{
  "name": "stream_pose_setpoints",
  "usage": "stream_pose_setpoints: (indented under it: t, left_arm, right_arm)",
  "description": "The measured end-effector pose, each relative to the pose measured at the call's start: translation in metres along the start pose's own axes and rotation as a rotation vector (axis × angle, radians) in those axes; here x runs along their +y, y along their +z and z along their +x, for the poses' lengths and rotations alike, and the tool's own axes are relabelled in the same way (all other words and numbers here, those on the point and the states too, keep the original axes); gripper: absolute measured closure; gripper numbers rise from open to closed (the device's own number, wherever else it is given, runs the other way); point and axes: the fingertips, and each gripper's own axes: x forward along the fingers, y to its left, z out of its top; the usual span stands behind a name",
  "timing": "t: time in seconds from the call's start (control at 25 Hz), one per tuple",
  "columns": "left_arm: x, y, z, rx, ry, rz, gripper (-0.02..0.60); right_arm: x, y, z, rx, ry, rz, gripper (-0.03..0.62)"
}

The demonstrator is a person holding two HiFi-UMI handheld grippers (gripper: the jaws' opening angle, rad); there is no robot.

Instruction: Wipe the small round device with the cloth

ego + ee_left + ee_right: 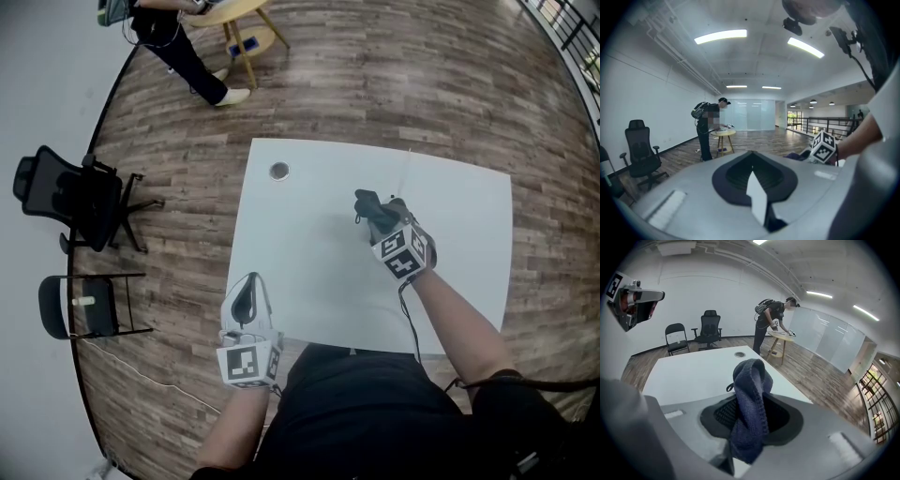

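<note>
Step in hand, as I judge it: carrying the cloth to the device. Wiping not yet begun.

Right gripper (382,223): jaws clamped on a dark blue-grey knitted cloth (749,397). The cloth is bunched. One fold stands up past the jaw tips and a tail hangs back between the jaws. The gripper is tilted down over the white rectangular table (459,234).

Small round device (278,171): a flat grey disc with a pale rim, lying on the table. It is ahead of the right gripper and off to its left, well apart from it. From the right gripper view it sits just beyond the top of the raised fold. No contact between cloth and device.

Left gripper (247,298): jaws drawn together, with nothing held that I can make out. It sits at the table's near edge. The device is well ahead of it and slightly to its right.

Next move, judged: bring the right gripper forward and left until the raised fold is over the disc. Then lower until the cloth presses on it, and rub. The disc looks light and may slide, so the left gripper may need to steady it.

Writing:
- No brand or label can be read on the cloth or the device.
- The cubes on the grippers carry black-and-white square marker patterns only, no lettering.
</note>
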Motion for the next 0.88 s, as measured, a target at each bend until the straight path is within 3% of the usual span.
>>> stream_pose_setpoints:
  t: [0.32, 0.72, 0.88]
  left_arm:
    - [0.002, -0.003, -0.005, 0.014, 0.007, -0.001, 0.577]
    - [0.014, -0.006, -0.011, 0.019, 0.018, 0.012, 0.577]
    - [0.01, -0.008, 0.001, 0.016, -0.002, -0.006, 0.577]
  right_arm:
    - [0.017, -0.013, 0.006, 0.019, 0.044, 0.043, 0.473]
    - [0.042, -0.068, 0.025, 0.113, 0.111, 0.215, 0.473]
    - [0.035, -0.048, 0.004, 0.036, 0.101, 0.201, 0.473]
